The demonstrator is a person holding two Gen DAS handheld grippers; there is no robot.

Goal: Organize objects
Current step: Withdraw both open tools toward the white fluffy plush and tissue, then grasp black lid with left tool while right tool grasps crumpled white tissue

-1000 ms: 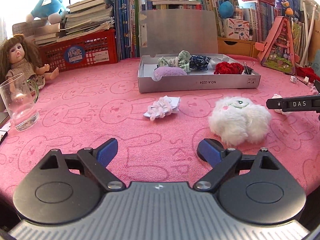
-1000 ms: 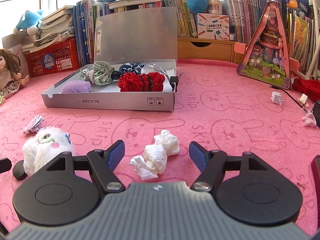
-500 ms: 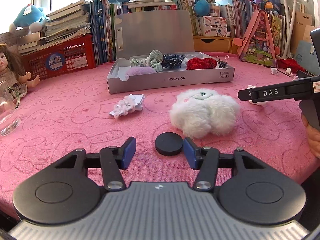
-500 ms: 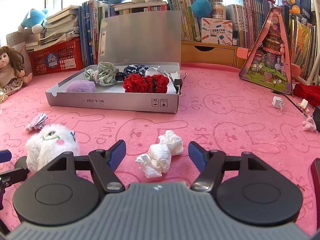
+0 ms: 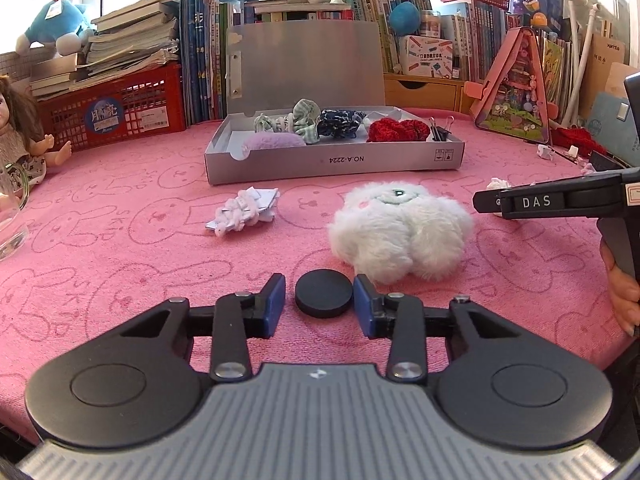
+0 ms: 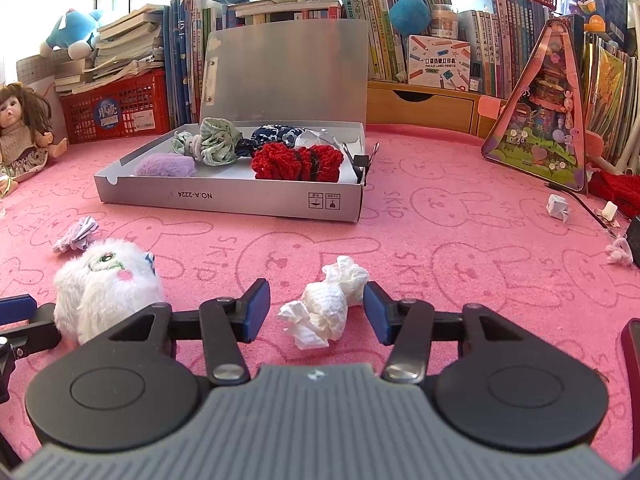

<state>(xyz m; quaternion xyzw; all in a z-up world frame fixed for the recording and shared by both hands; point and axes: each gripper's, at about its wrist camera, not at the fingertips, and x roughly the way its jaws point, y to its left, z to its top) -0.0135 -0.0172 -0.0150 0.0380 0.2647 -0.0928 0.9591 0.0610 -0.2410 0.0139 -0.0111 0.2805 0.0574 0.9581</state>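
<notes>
Table cover: pink cloth with bunny prints [image 5: 120,240], with books, a red crate and soft toys along the far edge.
Box: grey cardboard box [image 5: 332,162] sits near the far middle of the cloth, its lid standing up.
Already put away: a purple fluffy thing, green and dark blue hair ties, a red knitted one and some black clips lie inside the box.
Still out: black round disc [image 5: 324,293], white fluffy toy [image 5: 400,232], a small crumpled white and pink bundle [image 5: 244,216] and a white tissue wad [image 6: 328,304], all on the cloth in front of the box.
Left gripper [image 5: 320,302]: fingers pulled in narrow around the disc near the front edge, blue pads just beside its sides; a firm pinch is hard to tell.
Right gripper [image 6: 316,312]: jaws closing, tissue wad between them, one pad touching it, the other not yet.
How far: about halfway, I think; four things are left.
</notes>
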